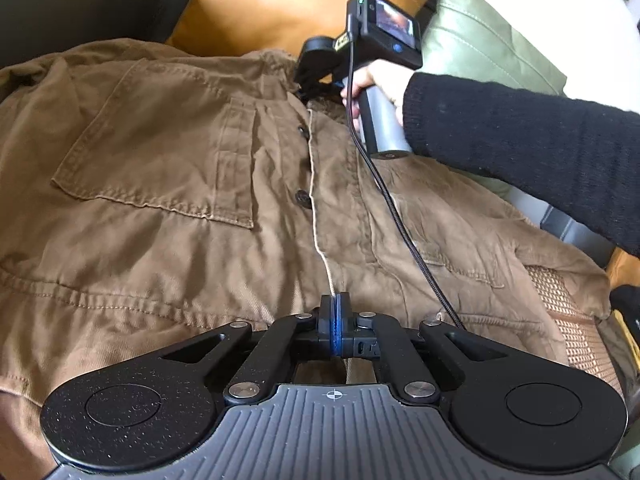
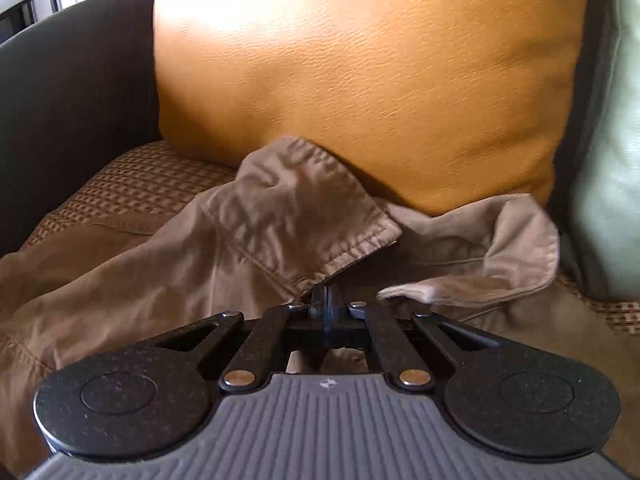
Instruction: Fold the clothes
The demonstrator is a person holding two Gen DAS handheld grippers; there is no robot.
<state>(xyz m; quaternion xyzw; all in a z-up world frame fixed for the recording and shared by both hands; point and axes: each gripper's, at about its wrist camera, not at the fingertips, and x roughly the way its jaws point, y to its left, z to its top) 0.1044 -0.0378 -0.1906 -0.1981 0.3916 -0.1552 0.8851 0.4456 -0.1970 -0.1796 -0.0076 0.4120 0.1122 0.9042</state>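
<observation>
A brown button-up jacket lies spread front-up on a sofa seat, with a chest pocket and dark buttons along its front edge. My left gripper is shut on the jacket's front edge near the hem. My right gripper is at the collar end, held by a hand in a black sleeve. In the right wrist view the right gripper is shut on the jacket at the collar, whose flaps stand up against the cushion.
An orange leather cushion and a pale green cushion lean behind the collar. A dark sofa arm is at the left. A woven brown seat cover shows beside the jacket. A black cable trails across the jacket.
</observation>
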